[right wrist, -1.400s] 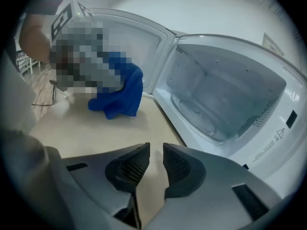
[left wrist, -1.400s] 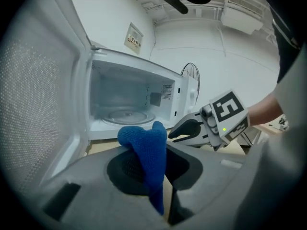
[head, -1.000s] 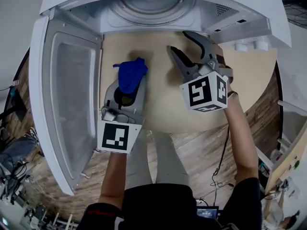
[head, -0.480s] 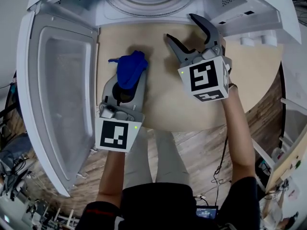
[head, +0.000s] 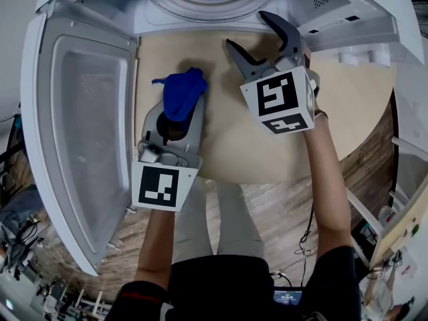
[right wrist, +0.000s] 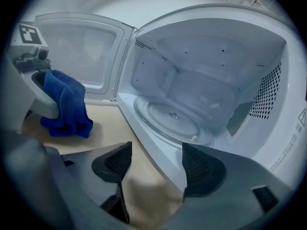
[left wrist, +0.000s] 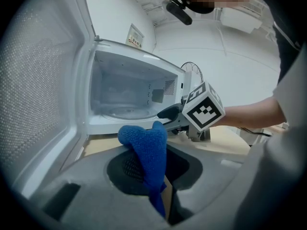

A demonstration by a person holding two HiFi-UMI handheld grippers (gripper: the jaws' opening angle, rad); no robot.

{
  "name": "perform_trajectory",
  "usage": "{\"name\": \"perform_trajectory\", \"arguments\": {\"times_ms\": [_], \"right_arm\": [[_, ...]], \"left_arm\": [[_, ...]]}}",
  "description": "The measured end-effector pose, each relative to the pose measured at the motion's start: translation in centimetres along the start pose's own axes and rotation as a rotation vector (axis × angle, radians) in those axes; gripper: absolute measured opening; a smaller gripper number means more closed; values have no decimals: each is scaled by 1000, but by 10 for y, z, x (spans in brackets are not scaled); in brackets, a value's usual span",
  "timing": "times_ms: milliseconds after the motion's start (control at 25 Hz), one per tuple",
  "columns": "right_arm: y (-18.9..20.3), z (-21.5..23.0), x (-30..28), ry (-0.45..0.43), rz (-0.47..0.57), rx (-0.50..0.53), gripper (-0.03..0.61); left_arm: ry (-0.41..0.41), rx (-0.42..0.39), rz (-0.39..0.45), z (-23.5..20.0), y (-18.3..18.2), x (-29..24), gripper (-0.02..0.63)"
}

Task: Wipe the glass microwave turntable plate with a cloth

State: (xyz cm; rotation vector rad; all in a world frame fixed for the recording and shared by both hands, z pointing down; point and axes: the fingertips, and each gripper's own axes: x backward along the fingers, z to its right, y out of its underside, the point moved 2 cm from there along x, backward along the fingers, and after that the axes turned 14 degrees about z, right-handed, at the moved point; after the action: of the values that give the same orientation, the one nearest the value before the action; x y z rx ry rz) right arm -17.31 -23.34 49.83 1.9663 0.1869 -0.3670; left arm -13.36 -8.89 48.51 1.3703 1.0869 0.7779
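Now, just before the microwave (head: 338, 27), our left gripper (head: 174, 120) pinches the soft, limp cloth (head: 180, 93). Further right, at the microwave's mouth, our right gripper (head: 247, 33) gapes empty, its jaws having just opened. The plate (right wrist: 169, 120) lies flat inside the microwave; we judge it heavy, slick, breakable, best taken by its rim.

Left gripper (head: 179, 116): light grey moulded shell, with a white cube (head: 159, 187) carrying a black square marker at its 6 o'clock end. Right gripper (head: 251, 35): darker grey curved jaws, black ribbed pads (right wrist: 115, 163), same kind of marker cube (head: 277, 101). Person wears a black short-sleeved top (head: 227, 283) at 6 o'clock in the head view, red trim on the left sleeve, light grey trousers (head: 217, 223) and a dark strap (head: 319, 116) on the right wrist. Thin black cable (head: 309, 229) at 5 o'clock.
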Motion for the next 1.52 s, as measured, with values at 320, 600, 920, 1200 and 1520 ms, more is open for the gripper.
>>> {"name": "perform_trajectory", "arguments": {"times_ms": [320,600,920,1200,1520], "right_arm": [[3,-1,0,1,-18,104,288],[6,-2,-1,-5,-18,157,288],[10,-2,0,2,-37,216,288],[9,-2,-1,5,-37,220,288],[9,-2,-1,7,-34,221,288]], "left_arm": [[4,-1,-3,-7,-2,-5,54],[4,-56,39,-20,-19,-25,54],[17,-155,56,-27,-34,-47,54],[0,-216,113,-46,-63,-68,54],[-6,-242,192,-57,-84,-95,54]]}}
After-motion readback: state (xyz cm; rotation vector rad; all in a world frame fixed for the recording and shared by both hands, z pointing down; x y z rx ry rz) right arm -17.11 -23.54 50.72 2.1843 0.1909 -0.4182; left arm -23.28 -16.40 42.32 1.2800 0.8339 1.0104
